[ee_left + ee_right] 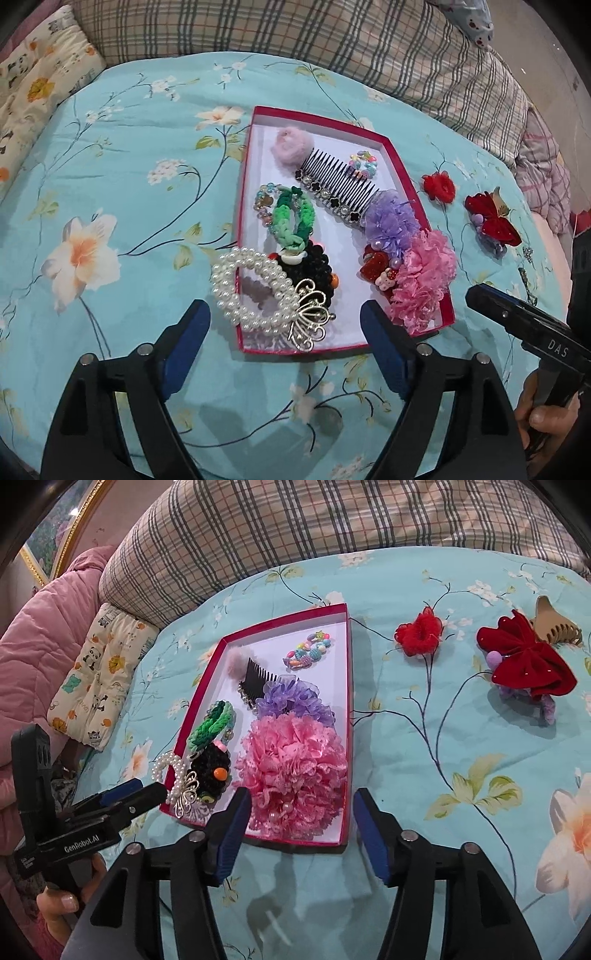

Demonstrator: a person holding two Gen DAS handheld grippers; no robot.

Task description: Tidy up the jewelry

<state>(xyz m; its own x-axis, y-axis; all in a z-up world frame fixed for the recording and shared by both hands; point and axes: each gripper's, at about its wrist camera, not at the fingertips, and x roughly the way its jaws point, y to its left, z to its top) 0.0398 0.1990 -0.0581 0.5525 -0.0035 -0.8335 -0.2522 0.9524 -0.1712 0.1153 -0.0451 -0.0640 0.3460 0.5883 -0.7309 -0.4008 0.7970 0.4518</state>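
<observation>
A red box (pixel 246 206) with a white floor lies on the bedspread and holds several hair pieces: a black comb (pixel 343 181), a green braided tie (pixel 291 221), a purple scrunchie (pixel 391 221) and a pink lace scrunchie (pixel 291 764). A pearl bracelet (pixel 236 291) with a silver butterfly hangs over the box's near left rim. My left gripper (pixel 284 314) is open just above it, not touching. My right gripper (pixel 303 795) is open around the pink scrunchie's near edge, pads apart from it. A red flower scrunchie (pixel 419 635) and a red bow clip (pixel 528 664) lie outside the box.
A beige claw clip (pixel 554 624) lies behind the bow. Plaid pillows (pixel 295 33) run along the far side, with a panda-print cushion (pixel 96 679) and pink quilt (pixel 44 627) at the left. A hand (pixel 59 904) holds the left gripper's handle.
</observation>
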